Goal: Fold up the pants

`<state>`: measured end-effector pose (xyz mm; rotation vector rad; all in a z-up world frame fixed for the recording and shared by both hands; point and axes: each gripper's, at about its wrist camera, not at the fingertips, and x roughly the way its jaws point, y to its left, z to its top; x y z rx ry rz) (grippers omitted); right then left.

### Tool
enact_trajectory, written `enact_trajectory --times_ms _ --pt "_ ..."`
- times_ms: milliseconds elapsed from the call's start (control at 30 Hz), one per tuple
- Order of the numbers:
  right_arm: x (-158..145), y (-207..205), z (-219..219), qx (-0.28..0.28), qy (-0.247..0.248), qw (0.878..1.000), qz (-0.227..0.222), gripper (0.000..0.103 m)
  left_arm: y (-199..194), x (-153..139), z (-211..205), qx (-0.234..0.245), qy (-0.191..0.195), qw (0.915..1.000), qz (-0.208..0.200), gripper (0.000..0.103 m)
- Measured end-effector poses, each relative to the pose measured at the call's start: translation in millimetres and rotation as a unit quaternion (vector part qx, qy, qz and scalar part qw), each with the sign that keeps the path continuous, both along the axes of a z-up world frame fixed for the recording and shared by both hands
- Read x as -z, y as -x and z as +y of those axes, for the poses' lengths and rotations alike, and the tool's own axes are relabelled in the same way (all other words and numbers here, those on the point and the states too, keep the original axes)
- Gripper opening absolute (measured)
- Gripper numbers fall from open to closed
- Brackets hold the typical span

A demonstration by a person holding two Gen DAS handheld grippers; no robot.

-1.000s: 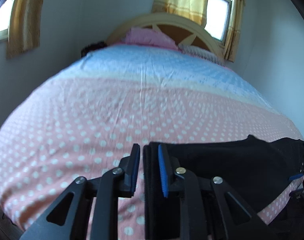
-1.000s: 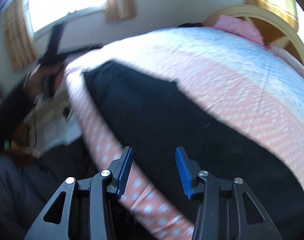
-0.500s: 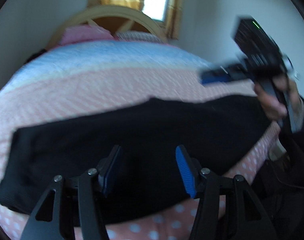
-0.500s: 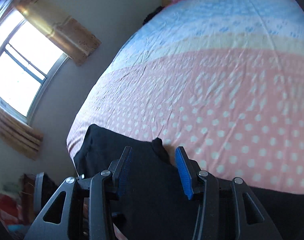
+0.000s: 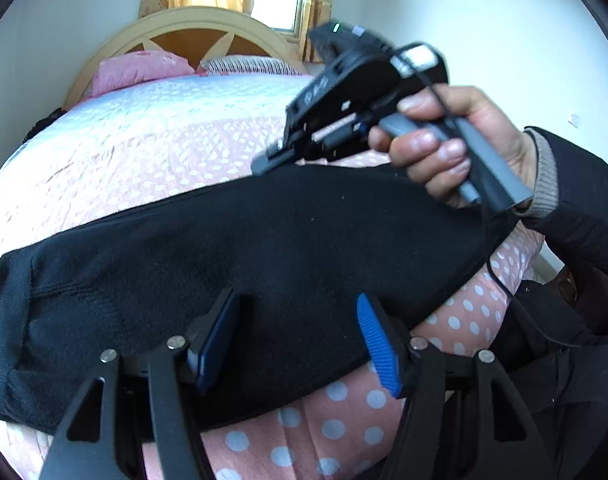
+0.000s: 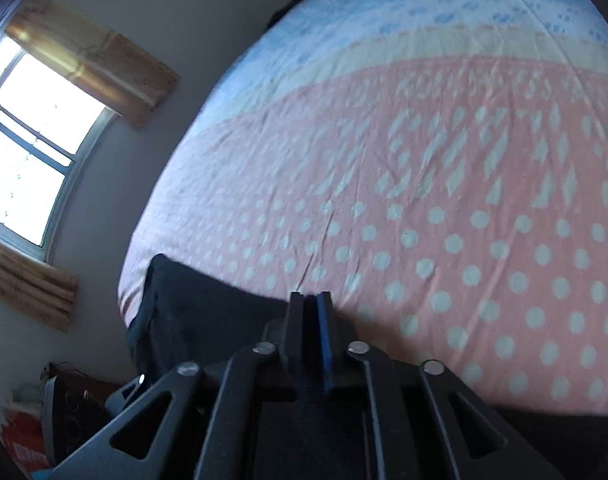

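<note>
Black pants (image 5: 264, 248) lie folded lengthwise across the near edge of the bed, cuffs at the left. My left gripper (image 5: 296, 344) is open and empty, hovering just above the pants' near edge. My right gripper (image 5: 264, 162), held in a hand, meets the far edge of the pants at the right. In the right wrist view my right gripper (image 6: 312, 320) is shut on the black pants (image 6: 208, 320), with dark fabric pinched between the blue pads.
The bed (image 5: 144, 144) has a pink polka-dot and blue sheet (image 6: 423, 160). A wooden headboard (image 5: 192, 28) and pink pillow (image 5: 140, 70) are at the far end. A window with curtains (image 6: 28, 140) is on the left wall. Clutter sits on the floor (image 6: 32, 420).
My left gripper let go of the pants, opened and swung right. My right gripper moved to the pants' far edge and shut on the fabric.
</note>
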<state>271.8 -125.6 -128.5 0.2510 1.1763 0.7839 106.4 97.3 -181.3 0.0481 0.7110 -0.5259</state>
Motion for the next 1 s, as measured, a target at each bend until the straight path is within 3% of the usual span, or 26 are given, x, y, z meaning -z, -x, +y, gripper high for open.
enact_trajectory --times_ms 67,300,500,600,733,1000 --pt "-15 11 -27 0.010 -0.011 1.000 -0.017 0.042 1 -3 -2 -0.005 0.003 1.0000 0.000 0.064" --pt "-69 68 -188 0.111 -0.012 0.990 -0.082 0.043 21 -22 -24 0.011 -0.005 0.9995 -0.028 0.064" --pt "-69 133 -337 0.255 -0.015 0.964 -0.069 0.043 27 -28 -66 0.078 -0.032 0.9955 -0.043 0.064" --pt "-56 160 -382 0.311 -0.008 0.949 -0.055 0.043 29 -29 -92 0.110 -0.047 0.9914 -0.054 0.064" --pt "-34 178 -417 0.368 -0.019 0.929 -0.025 0.042 25 -32 -120 0.137 -0.048 0.9879 -0.054 0.064" --pt "1 165 -426 0.400 -0.037 0.916 0.009 0.042 17 -26 -156 0.182 -0.048 0.9817 -0.031 0.055"
